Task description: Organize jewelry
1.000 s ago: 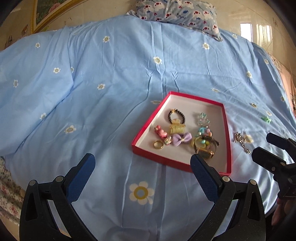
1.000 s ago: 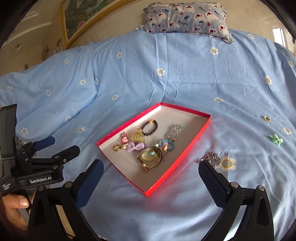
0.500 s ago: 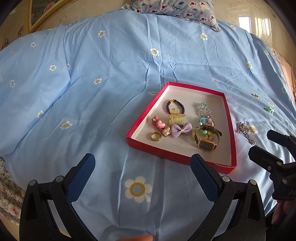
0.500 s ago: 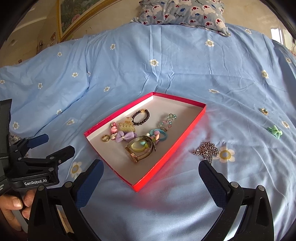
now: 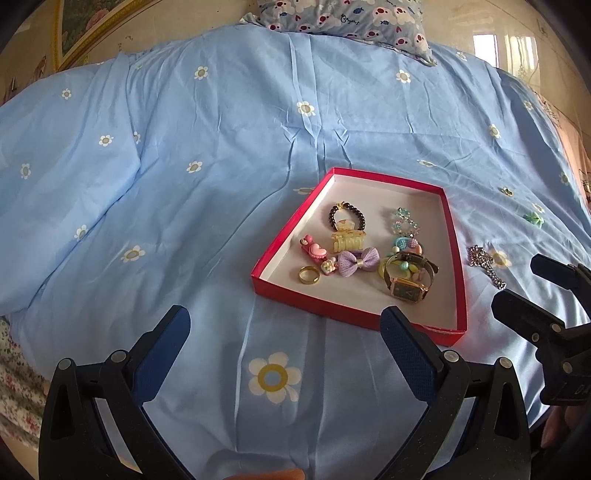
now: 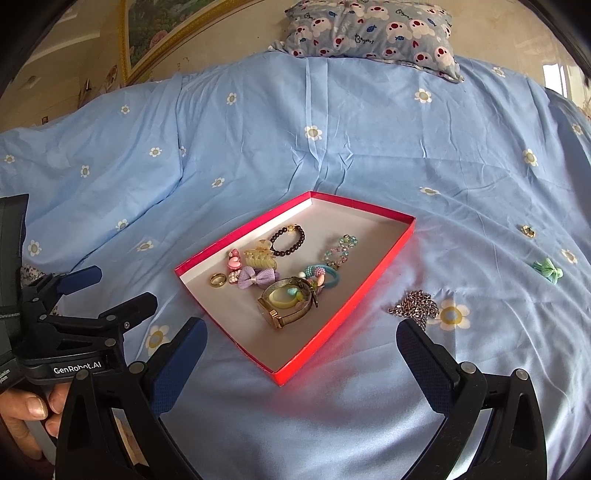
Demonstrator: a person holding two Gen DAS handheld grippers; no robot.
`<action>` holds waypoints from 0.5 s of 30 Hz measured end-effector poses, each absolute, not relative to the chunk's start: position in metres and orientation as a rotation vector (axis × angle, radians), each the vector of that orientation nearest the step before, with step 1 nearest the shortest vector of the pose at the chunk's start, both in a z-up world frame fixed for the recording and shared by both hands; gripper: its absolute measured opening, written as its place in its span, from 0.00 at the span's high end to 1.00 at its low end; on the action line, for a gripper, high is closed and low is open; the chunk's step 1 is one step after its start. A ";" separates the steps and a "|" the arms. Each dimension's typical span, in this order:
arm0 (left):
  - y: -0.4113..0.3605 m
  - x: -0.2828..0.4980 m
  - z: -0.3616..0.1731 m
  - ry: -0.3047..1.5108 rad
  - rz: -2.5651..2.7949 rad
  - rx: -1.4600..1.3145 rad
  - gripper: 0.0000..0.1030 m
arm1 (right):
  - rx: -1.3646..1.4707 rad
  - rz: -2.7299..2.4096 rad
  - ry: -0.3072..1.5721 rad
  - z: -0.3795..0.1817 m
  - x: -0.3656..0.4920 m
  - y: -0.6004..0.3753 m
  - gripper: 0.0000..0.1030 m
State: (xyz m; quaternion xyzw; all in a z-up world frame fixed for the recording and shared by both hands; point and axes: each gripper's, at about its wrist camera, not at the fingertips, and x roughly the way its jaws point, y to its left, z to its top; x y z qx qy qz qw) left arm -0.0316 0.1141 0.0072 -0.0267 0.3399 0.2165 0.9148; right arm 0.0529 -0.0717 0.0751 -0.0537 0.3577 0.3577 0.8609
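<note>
Blue daisy-print bedding (image 6: 258, 147) fills the whole scene, a cartoon-print pillow (image 6: 373, 29) at the far end, and on it sits the red tray (image 6: 373, 275), well stocked. In it lie a dark bead bracelet (image 6: 288, 240), a yellow claw clip (image 6: 258, 258), a purple bow (image 6: 257, 277), a gold ring (image 6: 218, 280), a square-faced wristwatch (image 5: 406, 290) and more pastel bits. So most of the job looks done! Three pieces are out on the sheet to the tray's right: a silver chain (image 6: 415, 308) just beside it, a green bow (image 6: 548, 269) further off, and a small gold ring-like item (image 6: 528, 230) beyond. The right gripper (image 6: 301, 356) gapes wide and empty, with the chain just ahead of its right finger; a likely next pick. The left gripper (image 5: 284, 339) hangs wide open too, holding nothing, short of the tray's near edge.
</note>
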 end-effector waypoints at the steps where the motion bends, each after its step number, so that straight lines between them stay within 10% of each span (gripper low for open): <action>1: 0.114 -0.032 0.007 0.699 0.445 -0.056 0.00 | -0.113 0.751 0.751 0.075 0.053 -0.072 0.00; 15: 0.115 -0.036 0.010 0.686 0.446 -0.069 0.00 | -0.118 0.760 0.739 0.079 0.048 -0.069 0.00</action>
